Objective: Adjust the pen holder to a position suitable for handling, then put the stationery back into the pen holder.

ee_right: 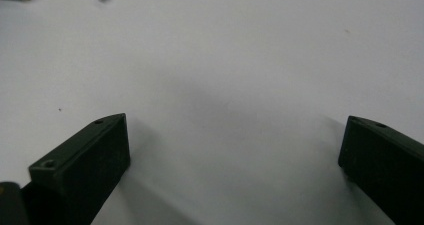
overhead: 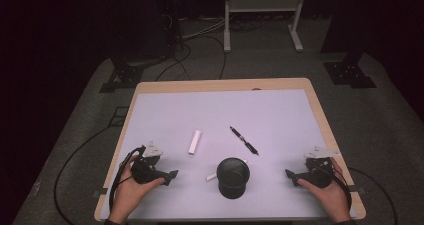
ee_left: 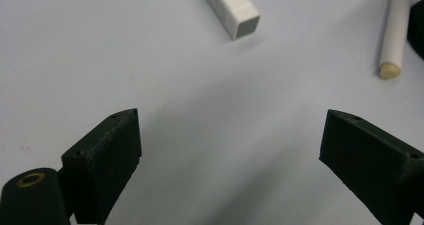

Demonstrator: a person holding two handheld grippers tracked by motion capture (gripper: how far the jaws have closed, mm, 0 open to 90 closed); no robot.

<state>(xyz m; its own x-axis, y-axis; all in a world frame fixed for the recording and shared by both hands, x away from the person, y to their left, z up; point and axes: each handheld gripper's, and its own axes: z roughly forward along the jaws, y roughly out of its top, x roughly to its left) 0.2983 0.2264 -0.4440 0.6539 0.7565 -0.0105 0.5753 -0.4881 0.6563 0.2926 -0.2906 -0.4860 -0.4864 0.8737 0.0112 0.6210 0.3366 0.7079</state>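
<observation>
Black pen point(overhead: 244, 140), white frame point(overhead: 262, 15) behind.

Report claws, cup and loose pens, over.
Left claw open, empty. Right claw open, empty. Cup upright between them; white stick touching it, eraser and pen behind. Nothing in the way.

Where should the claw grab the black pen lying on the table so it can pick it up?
Probably around the middle of the black pen, coming straight down from above. It lies flat and slanted on the table, away from the black cup, so the jaws should turn to cross its thin barrel. The right claw is open and nearer.
</observation>
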